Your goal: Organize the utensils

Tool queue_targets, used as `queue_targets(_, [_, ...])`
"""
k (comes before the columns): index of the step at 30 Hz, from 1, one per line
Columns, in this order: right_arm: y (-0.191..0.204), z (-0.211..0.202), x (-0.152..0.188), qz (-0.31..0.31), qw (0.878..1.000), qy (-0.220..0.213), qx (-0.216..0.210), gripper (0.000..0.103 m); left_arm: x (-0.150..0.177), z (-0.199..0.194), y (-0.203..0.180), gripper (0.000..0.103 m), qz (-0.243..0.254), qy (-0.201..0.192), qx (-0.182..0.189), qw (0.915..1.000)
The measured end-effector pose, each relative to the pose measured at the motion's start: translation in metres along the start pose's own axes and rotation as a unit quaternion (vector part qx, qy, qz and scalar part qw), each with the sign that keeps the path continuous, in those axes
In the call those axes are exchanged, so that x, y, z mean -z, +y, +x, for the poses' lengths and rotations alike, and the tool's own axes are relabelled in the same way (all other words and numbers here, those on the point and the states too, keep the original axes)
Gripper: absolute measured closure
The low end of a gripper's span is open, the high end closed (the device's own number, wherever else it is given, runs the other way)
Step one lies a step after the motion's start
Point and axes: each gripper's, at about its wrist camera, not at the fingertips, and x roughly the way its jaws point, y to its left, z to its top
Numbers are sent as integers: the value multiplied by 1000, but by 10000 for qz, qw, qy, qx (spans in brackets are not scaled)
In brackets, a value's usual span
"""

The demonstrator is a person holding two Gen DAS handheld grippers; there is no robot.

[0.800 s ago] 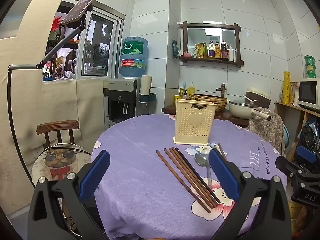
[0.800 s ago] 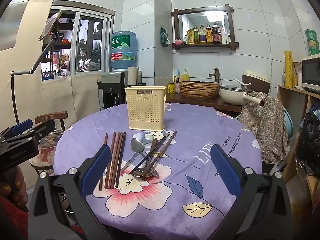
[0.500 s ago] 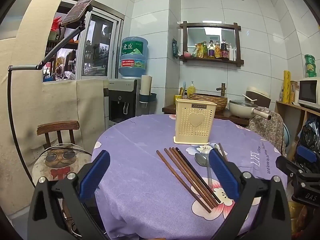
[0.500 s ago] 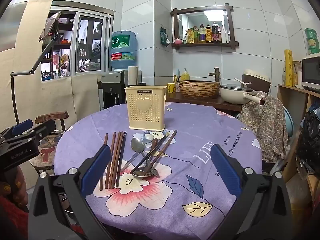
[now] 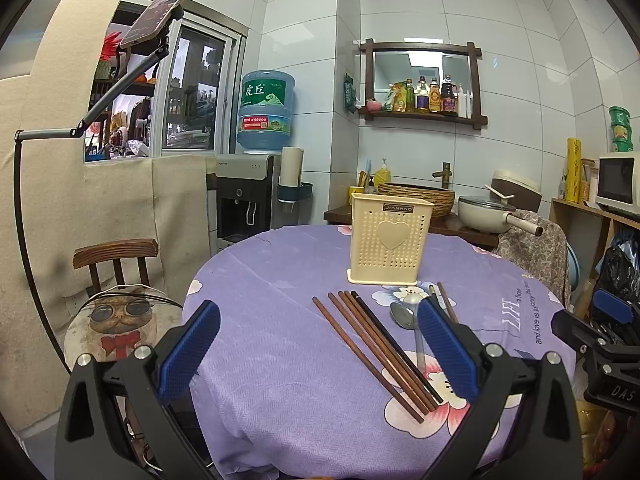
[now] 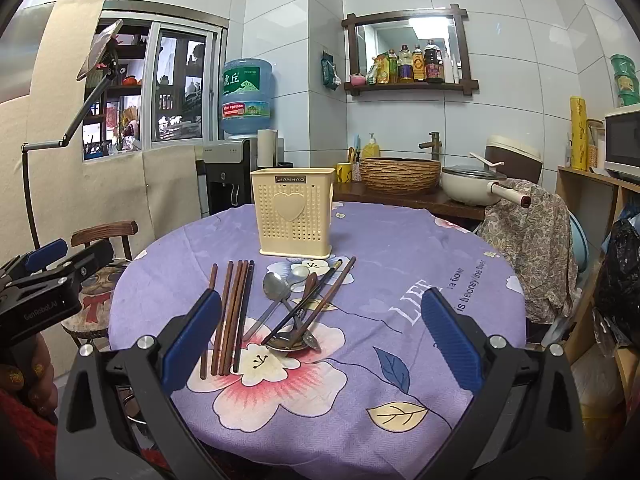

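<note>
Left tool (image 5: 318, 344) hangs wide open, nothing between its blue pads (image 5: 188, 350), tipped slightly down. Right tool (image 6: 320, 332) matches it: jaws spread, empty, tipped slightly down. A hand (image 6: 28, 380) grips the left tool's handle.

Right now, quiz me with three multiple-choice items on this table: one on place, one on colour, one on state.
1. Where do the loose chopsticks lie from the spoon pile, in the right wrist view?
A left
B right
C inside the holder

2. What colour is the utensil holder?
A blue
B cream
C black

3. How do the jaws of the right gripper stand?
A shut on a spoon
B shut, empty
C wide open, empty

Answers: 1 A, they lie in a row left of the spoons. 2 B, pale cream plastic. 3 C, nothing between them.
</note>
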Motion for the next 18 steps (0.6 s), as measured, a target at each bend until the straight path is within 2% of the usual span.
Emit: queue_targets(18, [2,1,-1,3,10000,47,-9,5,3,3,2,6,23,21,8,10000])
